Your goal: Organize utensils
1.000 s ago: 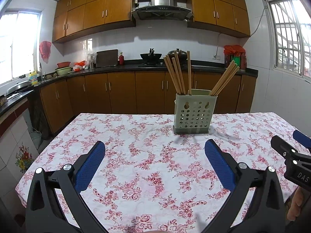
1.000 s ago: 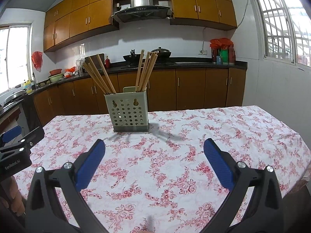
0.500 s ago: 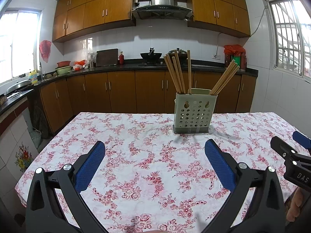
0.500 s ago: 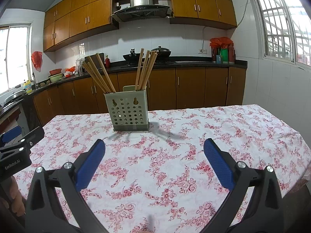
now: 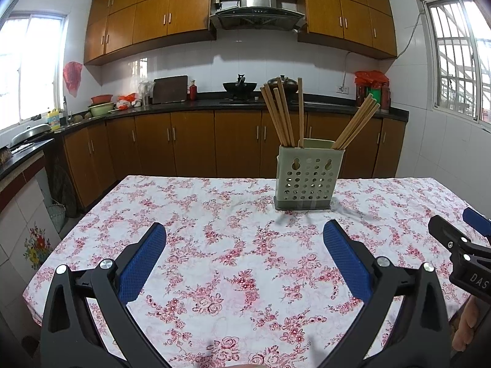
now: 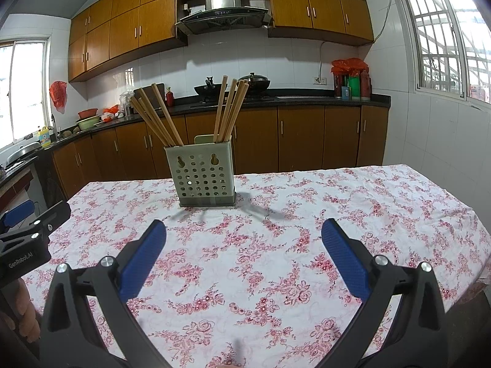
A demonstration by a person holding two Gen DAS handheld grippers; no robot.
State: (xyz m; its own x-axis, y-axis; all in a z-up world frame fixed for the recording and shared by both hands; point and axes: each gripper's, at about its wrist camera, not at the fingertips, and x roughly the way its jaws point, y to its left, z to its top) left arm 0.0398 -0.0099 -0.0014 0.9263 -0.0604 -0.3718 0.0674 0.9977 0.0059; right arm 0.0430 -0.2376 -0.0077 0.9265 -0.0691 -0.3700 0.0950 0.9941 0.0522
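Left gripper (image 5: 244,239) hangs wide open over the near half of the table, nothing between its blue pads (image 5: 141,257). Right gripper (image 6: 244,237) same: jaws spread, empty, hovering over the tablecloth (image 6: 276,245) just to the right of its partner. Each one shows at the edge of the other's view, so they sit side by side at the near edge.

Change over the last second: almost none. Both views hold the same framing, with at most a slight drift of the holder in the left view. Neither gripper has advanced or closed. Reads as a pause, either before the first reach or after the last drop.

Farther out, mid-table: perforated green holder (image 5: 308,178) stands upright. Chopsticks (image 5: 280,113) are all in it, in two bunches, one leaning left and one leaning right (image 6: 230,110). No loose utensil is visible on the cloth in either view.

Judgement: nothing left on the table to collect, so the task is likely done, or the remaining work is regrouping the sticks within the holder. Can't tell which.

Beyond: kitchen counter (image 5: 184,105) and cabinets, not involved.
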